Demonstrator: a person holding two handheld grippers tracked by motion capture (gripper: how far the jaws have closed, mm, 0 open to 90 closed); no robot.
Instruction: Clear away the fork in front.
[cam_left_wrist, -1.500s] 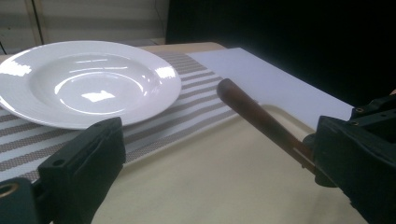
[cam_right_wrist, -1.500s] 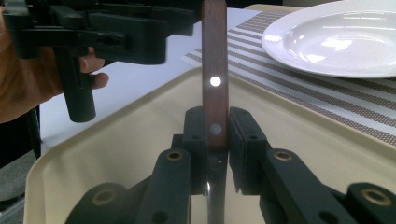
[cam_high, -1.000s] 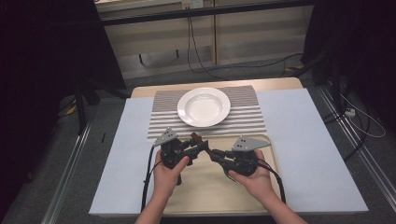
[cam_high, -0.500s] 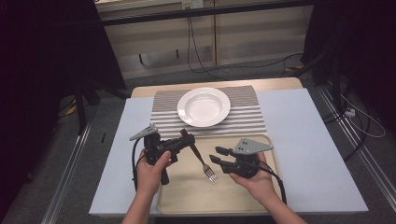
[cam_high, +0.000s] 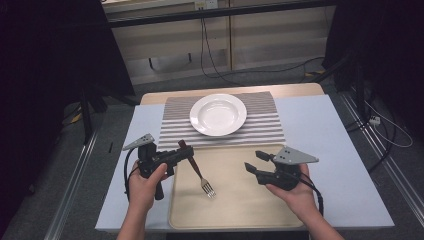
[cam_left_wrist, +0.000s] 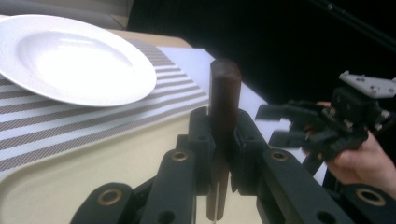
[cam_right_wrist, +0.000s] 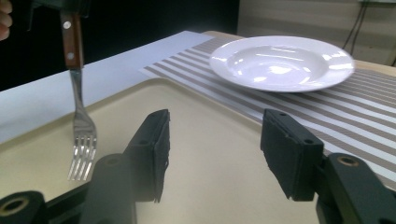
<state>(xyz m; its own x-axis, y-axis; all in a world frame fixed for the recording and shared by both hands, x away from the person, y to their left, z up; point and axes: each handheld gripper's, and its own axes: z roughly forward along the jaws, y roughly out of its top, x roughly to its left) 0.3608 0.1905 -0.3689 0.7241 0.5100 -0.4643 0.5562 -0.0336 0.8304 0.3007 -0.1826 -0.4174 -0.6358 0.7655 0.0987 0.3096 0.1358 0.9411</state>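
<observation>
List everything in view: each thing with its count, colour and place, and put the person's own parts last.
fork: one, silver with a brown wooden handle, held by the handle above the tray, tines hanging down
plate: one, white, on the striped mat
striped mat: one, grey and white stripes, at the far middle of the table
tray: one, cream, at the near middle, its far edge by the mat
table cover: one, pale blue, under mat and tray
cables: several, dark, on the floor beyond the table
left tool: one, black, shut on the fork's handle
right tool: one, black, jaws open over the tray, nothing between them; they have just been opening
hands: two, one on each tool's grip
</observation>
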